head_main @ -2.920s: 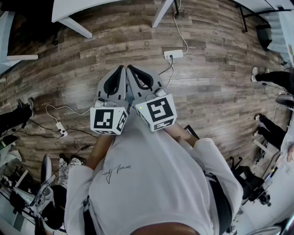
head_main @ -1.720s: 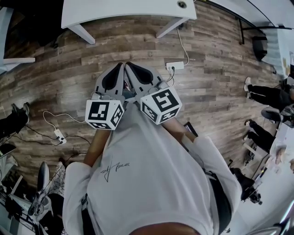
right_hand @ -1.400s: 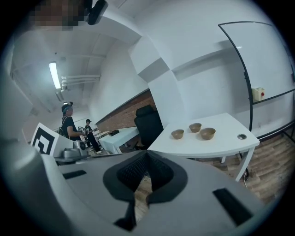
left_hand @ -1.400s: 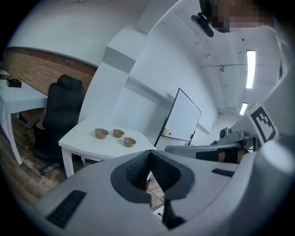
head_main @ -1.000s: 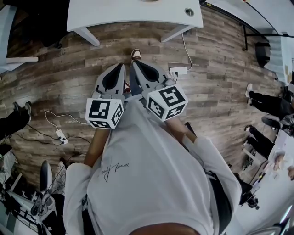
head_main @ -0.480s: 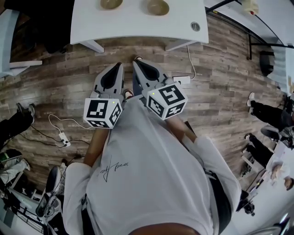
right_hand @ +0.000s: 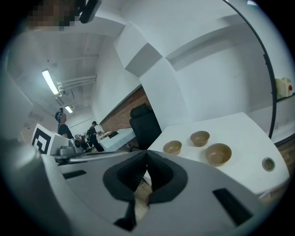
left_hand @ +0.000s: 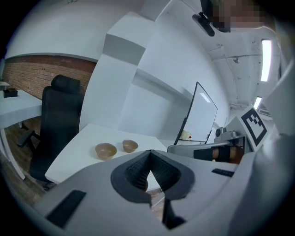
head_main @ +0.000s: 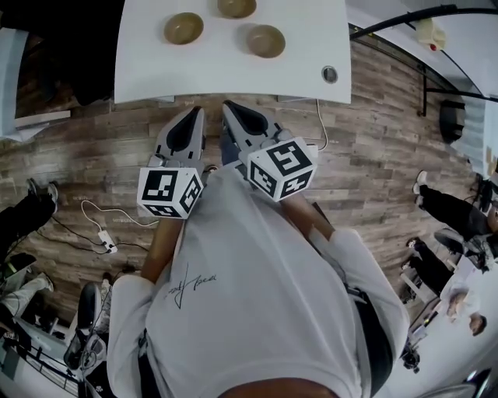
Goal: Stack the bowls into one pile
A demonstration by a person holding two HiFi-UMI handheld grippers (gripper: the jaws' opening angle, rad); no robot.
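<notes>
Three tan bowls stand apart on the white table [head_main: 226, 66] at the top of the head view: a left bowl [head_main: 184, 28], a far bowl [head_main: 236, 7] and a right bowl [head_main: 266, 40]. My left gripper [head_main: 195, 114] and right gripper [head_main: 230, 109] are held side by side over the wooden floor, just short of the table's near edge. Both are shut and hold nothing. The left gripper view shows my left gripper [left_hand: 150, 152] with two bowls [left_hand: 106, 150] beyond it. Past my right gripper [right_hand: 147, 152], the right gripper view shows all three bowls [right_hand: 218, 154].
A black office chair [left_hand: 60, 120] stands at the table's left end. A round cable port [head_main: 330, 75] sits in the table's near right corner. A power strip with cables [head_main: 105, 241] lies on the floor at left. People [head_main: 443, 206] are at the right edge.
The table has slid further into the head view from the top, and all three bowls now show. Both shut grippers have come closer to its near edge, still side by side.
</notes>
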